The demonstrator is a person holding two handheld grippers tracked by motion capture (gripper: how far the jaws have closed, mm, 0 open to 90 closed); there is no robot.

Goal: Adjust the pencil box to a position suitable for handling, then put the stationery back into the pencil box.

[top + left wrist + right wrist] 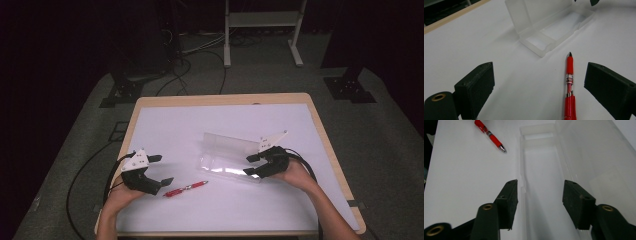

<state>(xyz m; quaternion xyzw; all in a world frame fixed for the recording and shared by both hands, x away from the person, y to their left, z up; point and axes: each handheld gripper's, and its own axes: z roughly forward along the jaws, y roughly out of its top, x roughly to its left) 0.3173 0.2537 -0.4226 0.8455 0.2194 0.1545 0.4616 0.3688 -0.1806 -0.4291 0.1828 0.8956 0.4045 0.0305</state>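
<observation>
Clear plastic case [230, 156] sits open mid-table, lid [231, 144] standing up on the far side. Tray part has nothing in it that I can see; the white table surface shows through the bottom in both gripper views.

Red pen [185, 189] lies flat on the white table [165, 125], outside the case, just off its near-left corner, not touching. In the left gripper view the tip points toward the case.

Your left gripper [160, 170]: jaws spread wide, holding nothing. It is just left of the pen's back end. In the left gripper view the pen [569, 87] runs up between the jaws, much closer to the right-hand jaw, clear of both.

Your right gripper [252, 165]: jaws open, holding nothing. It sits at the case's right end. In the right gripper view the jaws straddle the tray [541, 190], one outside the near wall, the other by the lid hinge side; can't tell if either pad touches plastic. Pen [489, 135] is well off, past the tray's far end.
</observation>
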